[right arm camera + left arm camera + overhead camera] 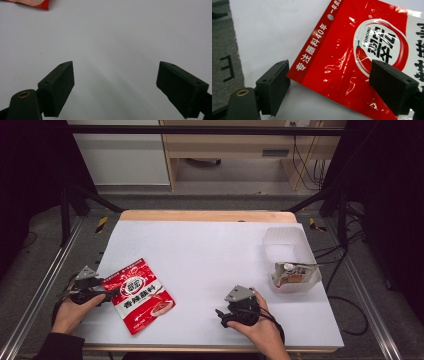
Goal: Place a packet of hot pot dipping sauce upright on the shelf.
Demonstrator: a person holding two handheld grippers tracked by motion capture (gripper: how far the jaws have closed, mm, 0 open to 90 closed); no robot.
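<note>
Worktop (pixel 210 250), white and flat, carries a glossy red plastic seasoning sachet with white Chinese lettering (pixel 144 295) near its front left corner. The sachet lies flat, its long axis slanting from the far left toward the near right in the high view, the white-banded top edge with the punched hang hole at the far-left end.

The left hand-held gripper (pixel 111 292) sits just beside the sachet's left edge, jaws spread wide. In the left gripper view (pixel 329 82) the sachet's corner reaches into the gap between the two black pads; the right pad overlaps the red film, the left pad stands clear on bare worktop, and neither visibly presses on it.

The right hand-held gripper (pixel 222 316) is well apart, toward the front centre, jaws spread over bare white surface (pixel 115 85).

The left gripper view cuts off the sachet's right and far parts. At the right rear, a translucent plastic tub (pixel 287 240) holds a packet whose print is too small to read.
</note>
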